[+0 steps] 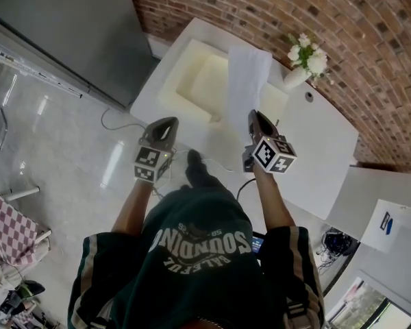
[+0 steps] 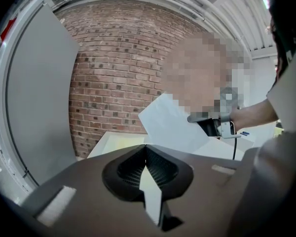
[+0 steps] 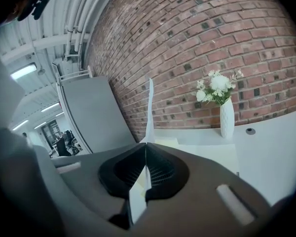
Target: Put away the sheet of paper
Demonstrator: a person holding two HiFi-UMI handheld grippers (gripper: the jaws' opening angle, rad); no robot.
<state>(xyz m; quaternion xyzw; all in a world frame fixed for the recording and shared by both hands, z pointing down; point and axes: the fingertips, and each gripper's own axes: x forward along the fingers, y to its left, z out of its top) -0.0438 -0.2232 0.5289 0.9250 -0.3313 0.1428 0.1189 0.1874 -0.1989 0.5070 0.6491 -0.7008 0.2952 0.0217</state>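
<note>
Fingers [image 3: 163,169] of the right gripper [image 3: 146,146] are pressed together on the lower edge of the sheet of paper [image 3: 150,107], which is seen edge-on and standing upright from the jaws. From the head view, the sheet is held out over a cream tray [image 1: 192,74] that is set on a white table [image 1: 315,142] against a brick wall [image 1: 329,12]. Whether the sheet touches the tray cannot be told. A white vase of white flowers [image 3: 227,117] is placed on the table near the wall, to the right of the tray. The left gripper [image 2: 146,147] is held with its fingers [image 2: 126,169] closed tip to tip, and nothing is caught between them. It is carried beside the right gripper, off the table's near corner and over the pale floor [image 1: 61,129], apart from the sheet. A grey panel [image 1: 68,26] is seen to the left of the table.
</note>
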